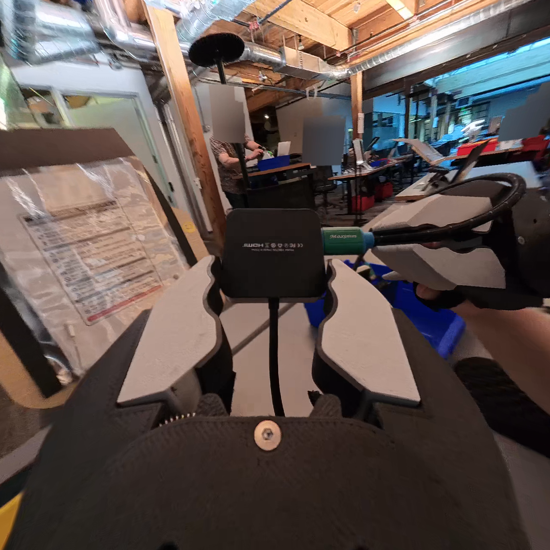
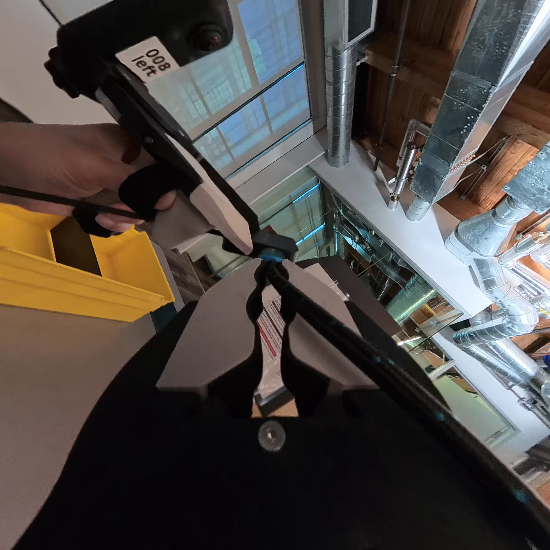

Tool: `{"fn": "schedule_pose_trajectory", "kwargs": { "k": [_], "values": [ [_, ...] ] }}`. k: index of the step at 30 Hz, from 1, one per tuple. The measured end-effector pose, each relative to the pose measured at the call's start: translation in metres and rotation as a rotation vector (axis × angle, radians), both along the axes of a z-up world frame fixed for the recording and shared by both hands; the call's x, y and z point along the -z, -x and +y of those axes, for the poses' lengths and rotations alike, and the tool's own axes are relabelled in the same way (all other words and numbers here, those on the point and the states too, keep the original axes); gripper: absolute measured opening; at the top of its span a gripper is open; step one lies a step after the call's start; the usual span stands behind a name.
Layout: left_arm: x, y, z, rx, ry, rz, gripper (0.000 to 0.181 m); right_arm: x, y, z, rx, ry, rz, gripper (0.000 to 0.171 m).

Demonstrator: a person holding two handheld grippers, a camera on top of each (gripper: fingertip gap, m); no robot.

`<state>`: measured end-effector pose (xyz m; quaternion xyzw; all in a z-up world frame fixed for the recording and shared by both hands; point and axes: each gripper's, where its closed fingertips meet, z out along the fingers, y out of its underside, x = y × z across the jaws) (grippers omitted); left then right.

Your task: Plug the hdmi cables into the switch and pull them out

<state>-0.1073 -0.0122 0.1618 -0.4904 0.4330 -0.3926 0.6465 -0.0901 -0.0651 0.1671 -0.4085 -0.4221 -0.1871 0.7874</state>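
Switch (image 1: 272, 256) clamped in left gripper (image 1: 270, 278) — right gripper (image 2: 269, 263) (pinching the cable (image 2: 342, 324)) shows only its edge.

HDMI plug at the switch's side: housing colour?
Green housing with a blue collar; left wrist view shows it best.

Grey table (image 1: 256, 324) — blue bin (image 1: 428, 315) resting on it, right side. In the right wrist view, yellow bin (image 2: 89, 285) sits on the grey tabletop (image 2: 74, 372).

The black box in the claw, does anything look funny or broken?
Nothing looks broken. The left claw holds the black switch with its printed side facing the camera, writing upside down. The green plug sits straight in its side, its cable held by the right claw.
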Motion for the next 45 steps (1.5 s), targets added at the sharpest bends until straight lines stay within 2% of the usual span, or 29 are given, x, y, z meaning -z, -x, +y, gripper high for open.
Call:
{"fn": "schedule_pose_trajectory", "kwargs": {
  "k": [1, 3, 5, 8, 11, 14, 17, 20, 22, 23, 25, 26, 28, 31, 34, 38, 40, 43, 45],
  "values": [
    [-0.004, 0.003, 0.0, -0.031, -0.046, -0.002, 0.066, -0.001, 0.001, 0.001, -0.022, -0.001, 0.034, 0.007],
    [-0.014, 0.011, -0.001, -0.105, -0.169, -0.001, 0.066, -0.002, 0.003, 0.004, -0.069, -0.009, 0.115, 0.007],
    [-0.026, 0.023, -0.003, -0.19, -0.28, -0.006, 0.066, 0.004, 0.002, 0.015, -0.06, 0.011, 0.155, 0.017],
    [-0.042, 0.046, -0.002, -0.319, -0.415, -0.023, 0.066, 0.028, 0.008, 0.036, -0.083, 0.166, 0.163, 0.016],
    [-0.053, 0.065, 0.005, -0.465, -0.55, -0.019, 0.066, 0.061, 0.03, 0.044, -0.152, 0.327, 0.072, 0.016],
    [-0.052, 0.07, 0.011, -0.534, -0.639, 0.01, 0.066, 0.084, 0.054, 0.041, -0.166, 0.343, -0.087, 0.015],
    [-0.046, 0.066, 0.016, -0.558, -0.695, 0.04, 0.065, 0.091, 0.069, 0.033, -0.176, 0.318, -0.17, 0.014],
    [-0.04, 0.061, 0.018, -0.544, -0.719, 0.057, 0.065, 0.083, 0.073, 0.024, -0.196, 0.292, -0.168, 0.013],
    [-0.039, 0.063, 0.013, -0.525, -0.745, 0.031, 0.007, 0.071, 0.072, 0.015, -0.214, 0.256, -0.154, 0.011],
    [-0.04, 0.064, 0.002, -0.484, -0.802, -0.02, 0.0, 0.062, 0.07, 0.009, -0.221, 0.233, -0.146, 0.01],
    [-0.048, 0.074, -0.018, -0.477, -0.914, -0.167, 0.0, 0.04, 0.063, -0.005, -0.234, 0.189, -0.105, 0.008],
    [-0.044, 0.07, -0.018, -0.444, -0.904, -0.152, 0.0, 0.03, 0.055, -0.009, -0.249, 0.187, -0.047, 0.006],
    [-0.03, 0.056, 0.003, -0.393, -0.752, -0.066, 0.0, 0.028, 0.034, 0.005, -0.291, 0.306, 0.116, 0.004],
    [-0.015, 0.046, 0.021, -0.328, -0.594, -0.008, 0.0, 0.064, 0.007, 0.041, -0.274, 0.595, 0.247, 0.009],
    [-0.014, 0.047, 0.029, -0.333, -0.546, 0.04, 0.0, 0.102, -0.006, 0.063, -0.184, 0.701, 0.171, 0.012],
    [-0.017, 0.056, 0.04, -0.335, -0.481, 0.031, 0.0, 0.143, 0.004, 0.078, -0.105, 0.783, 0.018, 0.018],
    [-0.019, 0.062, 0.047, -0.357, -0.464, 0.019, 0.0, 0.158, 0.015, 0.092, -0.067, 0.789, 0.044, 0.027],
    [-0.022, 0.068, 0.052, -0.364, -0.437, 0.016, 0.0, 0.198, 0.055, 0.104, -0.105, 0.892, 0.1, 0.039],
    [-0.027, 0.072, 0.05, -0.361, -0.434, -0.004, 0.0, 0.23, 0.068, 0.118, -0.002, 0.92, 0.05, 0.045]
  ]
}}
